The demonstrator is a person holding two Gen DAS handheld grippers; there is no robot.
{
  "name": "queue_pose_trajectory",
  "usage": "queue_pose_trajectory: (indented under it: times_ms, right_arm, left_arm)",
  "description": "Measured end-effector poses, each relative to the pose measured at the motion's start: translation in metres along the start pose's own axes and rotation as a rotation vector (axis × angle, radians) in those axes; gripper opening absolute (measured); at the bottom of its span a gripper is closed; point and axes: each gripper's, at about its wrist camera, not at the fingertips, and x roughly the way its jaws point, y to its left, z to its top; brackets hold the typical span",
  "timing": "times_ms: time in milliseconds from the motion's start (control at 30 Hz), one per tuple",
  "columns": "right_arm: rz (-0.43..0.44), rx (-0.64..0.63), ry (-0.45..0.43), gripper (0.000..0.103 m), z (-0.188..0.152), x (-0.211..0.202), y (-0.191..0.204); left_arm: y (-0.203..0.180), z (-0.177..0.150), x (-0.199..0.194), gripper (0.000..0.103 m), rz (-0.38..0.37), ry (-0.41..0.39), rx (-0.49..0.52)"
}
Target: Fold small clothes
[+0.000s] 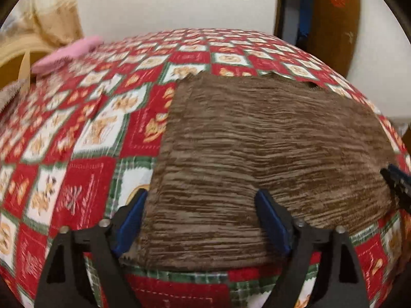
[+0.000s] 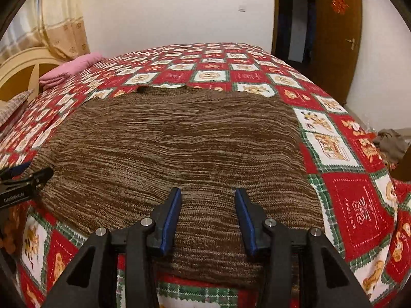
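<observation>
A brown knitted garment [image 1: 269,159] lies flat as a rough rectangle on the red, white and green patterned bedspread [image 1: 84,128]; it also fills the middle of the right wrist view [image 2: 179,148]. My left gripper [image 1: 201,200] is open, its blue-padded jaws wide apart over the garment's near left part. My right gripper [image 2: 208,197] is open over the garment's near edge, nothing between its jaws. The right gripper's tip shows at the right edge of the left wrist view [image 1: 398,182]. The left gripper shows at the left edge of the right wrist view [image 2: 23,179].
A folded pink cloth [image 2: 74,68] lies at the bed's far left, by a cream headboard [image 2: 23,66] and curtain [image 2: 64,25]. A brown door [image 2: 336,36] stands open at the far right. A heap of cloth [image 2: 390,143] lies on the floor to the right.
</observation>
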Motion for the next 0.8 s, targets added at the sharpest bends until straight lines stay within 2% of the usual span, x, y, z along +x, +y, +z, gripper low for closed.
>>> queue_pose_trajectory:
  times_ms: [333,433,500,633,733,800]
  right_arm:
    - [-0.055,-0.027,-0.034,0.045,-0.003,-0.003,0.004]
    - [-0.161,-0.025,-0.054,0.045,0.001,-0.017,0.012]
    - [-0.103,-0.018,-0.113,0.045,0.002,-0.035,0.026]
    - [0.051,-0.091,-0.102,0.045,0.003,-0.040,0.072]
    - [0.073,-0.132,-0.076,0.045,-0.001,-0.024,0.096]
    - [0.061,-0.144,-0.002,0.045,-0.009,-0.004,0.100]
  left_arm:
    - [-0.005,-0.006,0.001,0.098,0.040,-0.022,0.004]
    - [-0.005,-0.007,0.001,0.103,0.069,-0.021,-0.002]
    - [-0.003,-0.007,0.002,0.103,0.064,-0.017,-0.014]
    - [-0.003,-0.007,0.002,0.103,0.067,-0.018,-0.013]
    - [-0.001,-0.007,0.001,0.103,0.049,-0.015,-0.029]
    - [0.005,-0.010,-0.003,0.103,0.035,-0.023,-0.067]
